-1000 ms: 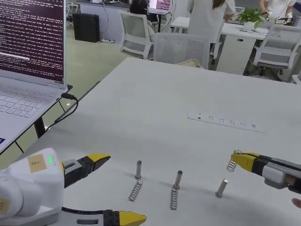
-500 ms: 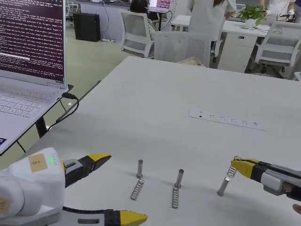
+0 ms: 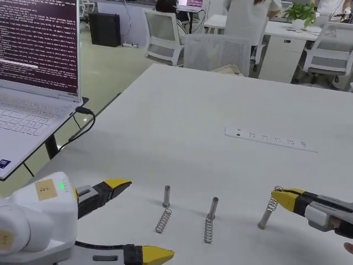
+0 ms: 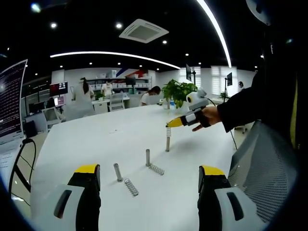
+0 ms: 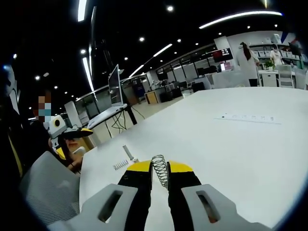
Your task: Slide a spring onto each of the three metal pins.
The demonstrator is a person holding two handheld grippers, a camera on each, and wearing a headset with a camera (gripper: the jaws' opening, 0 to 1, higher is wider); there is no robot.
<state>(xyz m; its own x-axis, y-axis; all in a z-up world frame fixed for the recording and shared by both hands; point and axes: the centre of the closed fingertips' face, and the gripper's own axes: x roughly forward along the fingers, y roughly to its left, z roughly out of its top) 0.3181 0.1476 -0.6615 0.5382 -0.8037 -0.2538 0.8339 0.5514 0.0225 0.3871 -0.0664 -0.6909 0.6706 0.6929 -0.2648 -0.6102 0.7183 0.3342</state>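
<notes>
Three metal pins stand in a row on the white table: left pin (image 3: 166, 196), middle pin (image 3: 212, 207), right pin (image 3: 265, 219). One spring (image 3: 162, 220) lies flat by the left pin and another spring (image 3: 208, 229) by the middle pin. My right gripper (image 3: 280, 196) is shut on a third spring (image 3: 271, 204), also seen between its tips (image 5: 160, 169). That spring hangs at the top of the right pin; whether it is over the pin is unclear. My left gripper (image 3: 146, 219) stands open near the front edge, with nothing between its fingers (image 4: 86, 174).
A white power strip (image 3: 270, 139) lies further back on the table. An open laptop (image 3: 33, 66) sits on a separate desk to the left, its cable (image 3: 83, 124) hanging down. Office chairs (image 3: 218, 52) and people stand beyond the far edge.
My right gripper has come down and slightly left with the spring, from above the right pin to its top. The left gripper has stayed put. The head camera shifted a little.
</notes>
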